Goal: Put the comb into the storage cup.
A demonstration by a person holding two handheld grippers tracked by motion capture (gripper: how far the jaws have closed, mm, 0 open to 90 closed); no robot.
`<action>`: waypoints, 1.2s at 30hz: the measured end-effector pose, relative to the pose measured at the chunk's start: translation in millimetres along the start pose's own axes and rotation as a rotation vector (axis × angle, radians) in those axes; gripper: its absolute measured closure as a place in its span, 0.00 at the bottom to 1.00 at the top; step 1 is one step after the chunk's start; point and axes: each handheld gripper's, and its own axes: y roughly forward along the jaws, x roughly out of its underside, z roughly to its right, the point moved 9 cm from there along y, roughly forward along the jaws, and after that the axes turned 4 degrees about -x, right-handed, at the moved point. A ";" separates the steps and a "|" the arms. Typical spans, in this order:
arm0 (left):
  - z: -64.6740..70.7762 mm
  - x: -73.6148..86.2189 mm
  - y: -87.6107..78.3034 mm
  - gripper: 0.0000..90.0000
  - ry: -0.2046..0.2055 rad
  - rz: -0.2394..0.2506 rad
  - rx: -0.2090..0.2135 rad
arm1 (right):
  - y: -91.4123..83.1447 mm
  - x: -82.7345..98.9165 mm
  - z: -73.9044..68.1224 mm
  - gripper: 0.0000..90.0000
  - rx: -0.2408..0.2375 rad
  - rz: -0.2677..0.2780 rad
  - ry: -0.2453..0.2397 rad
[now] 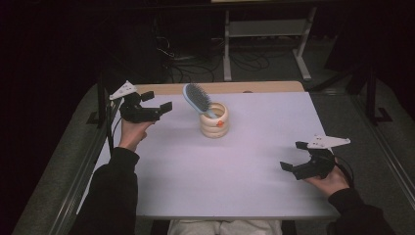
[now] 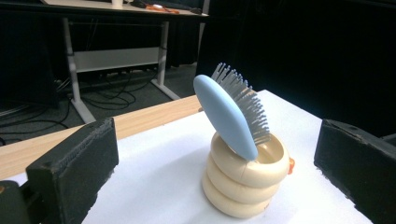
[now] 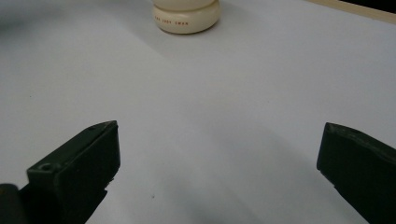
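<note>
White tabletop (image 1: pixel 235 171), dark room. Blue hairbrush (image 1: pixel 195 97) leans in cream ringed holder (image 1: pixel 214 122). Both grippers' fingers spread, empty.

Hairbrush (image 2: pixel 229 114): pale blue back, grey bristles; stands tilted, handle down inside holder; ahead of left jaws, between them.
Holder (image 2: pixel 243 179): cream, three stacked rings, upright; far ahead of right jaws.

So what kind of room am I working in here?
Most likely a lab or workshop bench, not a home. The white table has a bare wooden edge, cables trail over the floor behind it, and a height-adjustable desk frame stands in the dark background.
</note>
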 end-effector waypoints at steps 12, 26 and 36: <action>-12.0 23.9 -15.7 0.00 -0.027 -0.008 -0.013 | -0.8 -0.1 -0.6 0.00 -0.001 0.004 -0.001; -14.8 40.1 -43.8 0.00 -0.035 0.008 -0.011 | 0.3 1.0 -1.3 0.00 -0.002 -0.005 -0.002; -20.0 60.8 -57.0 0.00 -0.032 0.004 -0.043 | 1.1 2.2 -1.5 0.00 0.000 -0.013 -0.004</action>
